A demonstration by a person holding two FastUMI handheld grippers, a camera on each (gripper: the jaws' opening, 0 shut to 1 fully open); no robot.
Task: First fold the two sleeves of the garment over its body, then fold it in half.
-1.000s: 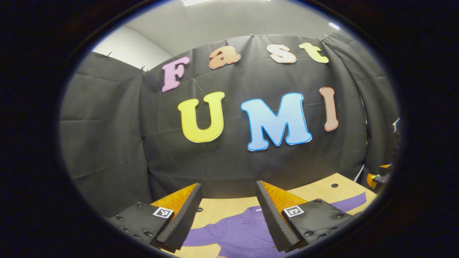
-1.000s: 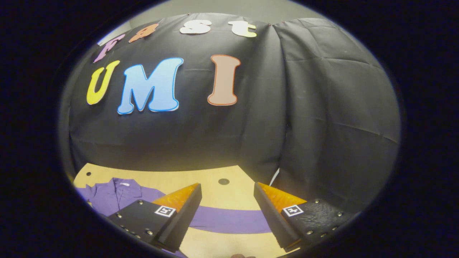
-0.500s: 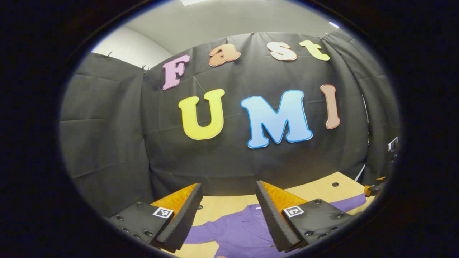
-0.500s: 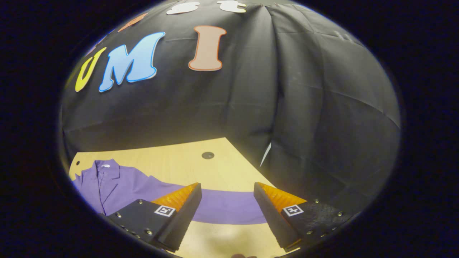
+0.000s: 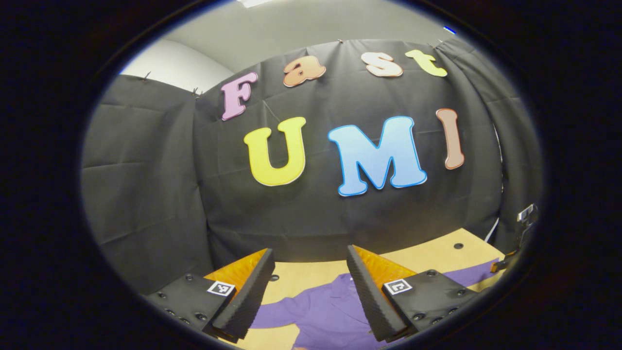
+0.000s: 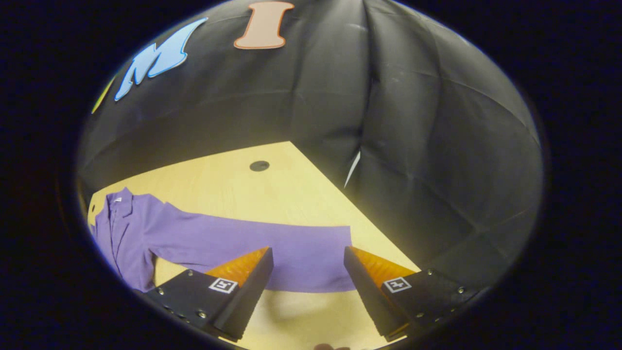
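Both grippers are spread wide with nothing between their fingers. Over the last second I've tipped my right gripper (image 6: 308, 255) down toward the table (image 6: 233, 189), so the shirt (image 6: 136, 233) now shows its right sleeve (image 6: 272, 248) stretched flat, cuff just past the fingertips. My left gripper (image 5: 310, 257) hangs above the collar (barely moved). I judge no fold is made yet; the sleeve grab comes next.

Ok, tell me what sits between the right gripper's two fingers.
In the right gripper view, the right gripper is open, and the cuff end of the purple sleeve lies between its fingers, flat on the table.
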